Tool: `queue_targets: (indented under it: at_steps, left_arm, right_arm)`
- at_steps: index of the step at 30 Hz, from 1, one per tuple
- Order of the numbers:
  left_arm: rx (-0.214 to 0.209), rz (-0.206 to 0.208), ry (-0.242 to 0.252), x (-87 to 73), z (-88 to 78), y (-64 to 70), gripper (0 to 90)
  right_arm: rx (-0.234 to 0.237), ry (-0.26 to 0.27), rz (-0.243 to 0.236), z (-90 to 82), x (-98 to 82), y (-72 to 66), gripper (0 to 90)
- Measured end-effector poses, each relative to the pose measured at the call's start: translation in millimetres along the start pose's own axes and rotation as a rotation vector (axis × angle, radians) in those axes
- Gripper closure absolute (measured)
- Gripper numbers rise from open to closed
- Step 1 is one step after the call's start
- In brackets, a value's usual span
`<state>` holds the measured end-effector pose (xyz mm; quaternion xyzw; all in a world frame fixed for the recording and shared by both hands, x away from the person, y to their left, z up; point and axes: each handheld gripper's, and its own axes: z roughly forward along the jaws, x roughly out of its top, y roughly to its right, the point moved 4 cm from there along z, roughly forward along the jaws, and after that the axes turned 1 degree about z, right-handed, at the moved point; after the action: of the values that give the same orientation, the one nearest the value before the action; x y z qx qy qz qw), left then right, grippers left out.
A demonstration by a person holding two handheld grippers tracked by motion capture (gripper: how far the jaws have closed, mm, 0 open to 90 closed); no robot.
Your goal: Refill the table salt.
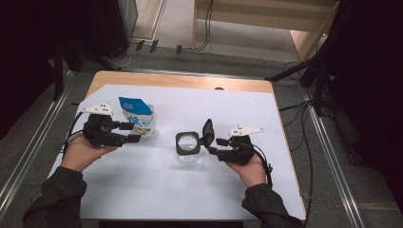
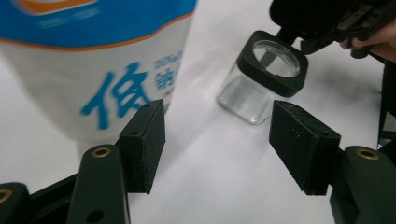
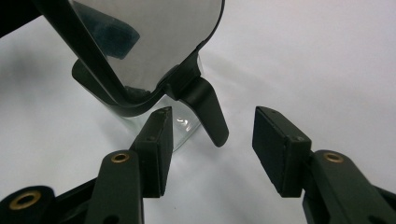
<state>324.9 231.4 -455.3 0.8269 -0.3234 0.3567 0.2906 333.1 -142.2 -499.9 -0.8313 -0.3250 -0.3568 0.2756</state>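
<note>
Two things matter: the glass jar (image 1: 187,148), mid-desk, is rigid, slippery, breakable; the pouch (image 1: 138,117) is soft, best gripped at its top. Left gripper (image 1: 134,131) and right gripper (image 1: 213,146) are half-open, empty.

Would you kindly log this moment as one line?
left tongs: open beside pouch | right tongs: open by raised lid | jar: open, upright

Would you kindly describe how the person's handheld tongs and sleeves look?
Both the left tongs and the right tongs are black, each topped by a pale three-cornered plate with small dark markings. Their jaws carry flat black rectangular pads on arms with brass-coloured rivets. A black cable trails from each. The person wears dark sleeves.
</note>
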Motion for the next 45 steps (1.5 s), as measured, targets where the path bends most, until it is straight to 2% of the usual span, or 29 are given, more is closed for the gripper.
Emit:
queue_targets:
  at_steps: [3,7,9,11,15,18,20,28,32,34,39,40,45]
  left_arm:
    - [0.017,-0.025,0.006,-4.2,-5.9,-10.3,37.2]
    - [0.041,-0.037,0.03,-5.8,-10.5,-22.3,36.7]
    - [0.034,-0.044,0.048,-5.8,-12.6,-29.4,36.8]
    - [0.046,-0.03,0.048,-3.5,-13.4,-37.2,35.9]
    - [0.045,-0.016,0.049,3.2,-9.6,-44.6,36.2]
    - [0.039,-0.008,0.042,5.4,-6.6,-45.7,38.0]
    - [0.051,0.011,0.03,10.3,-1.3,-48.1,38.3]
    - [0.021,0.047,0.028,20.7,7.8,-51.4,41.7]
    - [0.016,0.067,0.029,25.1,11.8,-50.6,45.0]
    - [0.002,0.071,0.057,26.4,15.1,-50.8,48.0]
    - [-0.028,0.085,0.059,25.4,19.2,-51.5,55.5]
    - [-0.03,0.088,0.061,25.2,19.9,-51.5,60.4]
    - [-0.038,0.097,0.058,24.7,19.8,-50.8,69.4]
  right_arm:
    - [0.004,-0.007,0.007,1.8,0.4,-0.9,50.0]
    - [0.005,-0.013,-0.001,3.8,0.5,-1.1,50.2]
    - [0.003,-0.019,0.001,3.8,0.0,-0.7,50.4]
    - [0.0,-0.017,0.002,2.6,-0.2,-0.5,50.5]
    - [-0.005,-0.015,0.007,0.7,-1.3,-0.4,50.6]
    - [-0.008,-0.013,0.006,-1.6,-3.1,0.2,50.7]
    - [-0.007,-0.007,0.013,-3.6,-4.7,0.1,50.8]
    - [-0.02,-0.012,0.023,-10.2,-12.3,1.0,51.1]
    - [-0.033,0.006,0.029,-16.3,-15.7,1.9,51.3]
    - [-0.042,0.007,0.038,-20.0,-18.5,2.0,51.2]
    - [-0.048,0.01,0.038,-22.6,-21.0,0.9,51.3]
    - [-0.045,0.008,0.038,-22.4,-21.6,-0.1,51.3]
    - [-0.037,0.008,0.031,-21.1,-22.2,-2.6,52.6]
